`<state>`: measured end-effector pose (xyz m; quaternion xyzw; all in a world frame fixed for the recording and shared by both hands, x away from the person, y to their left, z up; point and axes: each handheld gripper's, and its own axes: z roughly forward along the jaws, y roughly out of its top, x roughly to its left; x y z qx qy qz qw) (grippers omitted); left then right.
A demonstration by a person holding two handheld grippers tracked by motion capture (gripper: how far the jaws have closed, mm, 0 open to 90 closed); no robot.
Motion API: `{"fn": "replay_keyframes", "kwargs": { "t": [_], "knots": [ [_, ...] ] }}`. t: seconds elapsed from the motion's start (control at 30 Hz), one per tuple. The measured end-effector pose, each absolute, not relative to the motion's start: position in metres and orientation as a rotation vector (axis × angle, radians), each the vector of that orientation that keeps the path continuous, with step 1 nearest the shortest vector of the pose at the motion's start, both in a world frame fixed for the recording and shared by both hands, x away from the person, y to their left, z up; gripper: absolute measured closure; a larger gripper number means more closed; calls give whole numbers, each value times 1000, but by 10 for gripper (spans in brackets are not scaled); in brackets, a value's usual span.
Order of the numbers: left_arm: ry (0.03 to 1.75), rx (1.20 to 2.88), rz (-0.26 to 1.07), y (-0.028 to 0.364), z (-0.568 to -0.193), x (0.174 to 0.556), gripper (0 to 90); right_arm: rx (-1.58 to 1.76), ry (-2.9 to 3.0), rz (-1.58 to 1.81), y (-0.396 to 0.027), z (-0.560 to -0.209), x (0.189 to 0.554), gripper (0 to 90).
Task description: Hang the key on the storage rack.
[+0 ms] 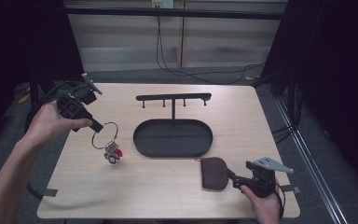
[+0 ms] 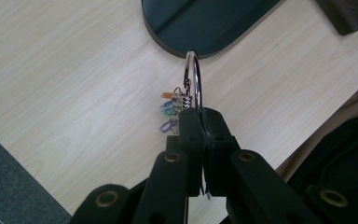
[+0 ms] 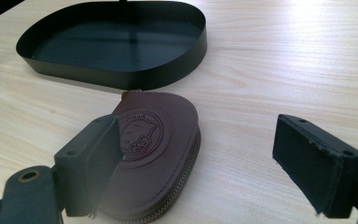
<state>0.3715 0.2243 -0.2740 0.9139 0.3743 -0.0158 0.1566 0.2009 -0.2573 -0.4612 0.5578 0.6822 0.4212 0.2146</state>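
Pale wood tabletop [image 1: 168,182] carries a tray [image 1: 173,137] with a hook rack at centre. Left gripper [image 1: 97,126] pinches a key ring [image 1: 105,135] aloft, probably for hanging; right gripper [image 3: 198,158] gapes over the pouch [image 1: 214,172] near the front edge.

Pale wooden table [image 1: 168,191] on grey carpet [image 1: 317,154], black curtains [image 1: 335,56], perhaps panelled wall [image 1: 121,32] behind.

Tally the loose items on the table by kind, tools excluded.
Key ring with tags: 1, pinched by the left tool
Brown zip pouch: 1, by the open right tool
Black tray stand with hook bar: 1
Total: 3
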Motion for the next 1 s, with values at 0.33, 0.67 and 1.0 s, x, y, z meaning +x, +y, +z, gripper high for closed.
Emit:
{"fn": "replay_keyframes", "kwargs": {
  "t": [0.33, 0.67, 1.0],
  "knots": [
    [1022, 2628, -37, 220, -256, 373, 883, 1549, 1895, 1162, -256, -462, 202, 148],
    [975, 2647, -41, 205, -247, 378, 882, 1560, 1886, 1166, -259, -462, 202, 148],
    [995, 2696, -46, 190, -238, 386, 883, 1560, 1886, 1169, -259, -461, 201, 148]
  ]
}}
